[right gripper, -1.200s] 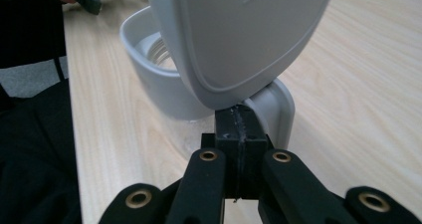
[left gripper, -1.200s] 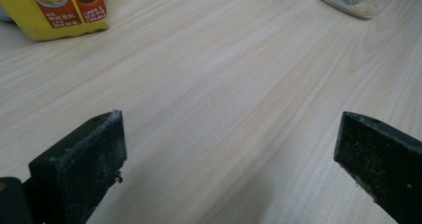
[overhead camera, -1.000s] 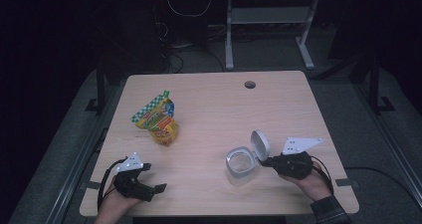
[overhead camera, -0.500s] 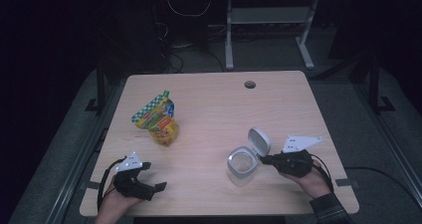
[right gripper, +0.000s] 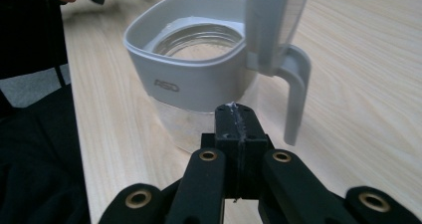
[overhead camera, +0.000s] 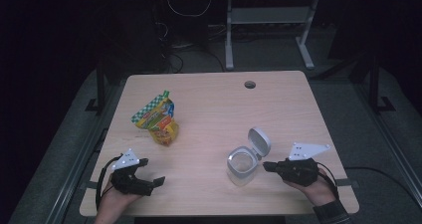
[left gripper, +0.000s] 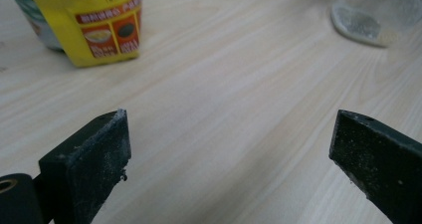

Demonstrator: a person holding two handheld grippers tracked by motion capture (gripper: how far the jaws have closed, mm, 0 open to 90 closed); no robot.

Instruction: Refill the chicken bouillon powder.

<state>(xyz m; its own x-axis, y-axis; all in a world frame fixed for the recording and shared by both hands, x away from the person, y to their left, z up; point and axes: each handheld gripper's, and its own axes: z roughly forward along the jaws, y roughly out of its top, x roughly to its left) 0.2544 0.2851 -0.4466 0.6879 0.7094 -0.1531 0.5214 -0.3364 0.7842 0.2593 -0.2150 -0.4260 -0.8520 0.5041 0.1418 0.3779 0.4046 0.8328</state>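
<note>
The left gripper [overhead camera: 149,182] rests at the table's [overhead camera: 214,104] near left corner, jaws spread wide and empty; the yellow snack pouch [overhead camera: 158,120] stands ahead of it, leaning back. Toward the right, the clear jar [overhead camera: 242,164] with its grey flip lid [overhead camera: 260,142] raised sits just left of the right gripper [overhead camera: 267,166], whose jaws are pressed together, tips apparently just short of the jar's wall, making it the nearer hand.

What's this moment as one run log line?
left gripper: open, idle | right gripper: shut, empty, beside jar | lid: flipped open | pouch: untouched
</note>
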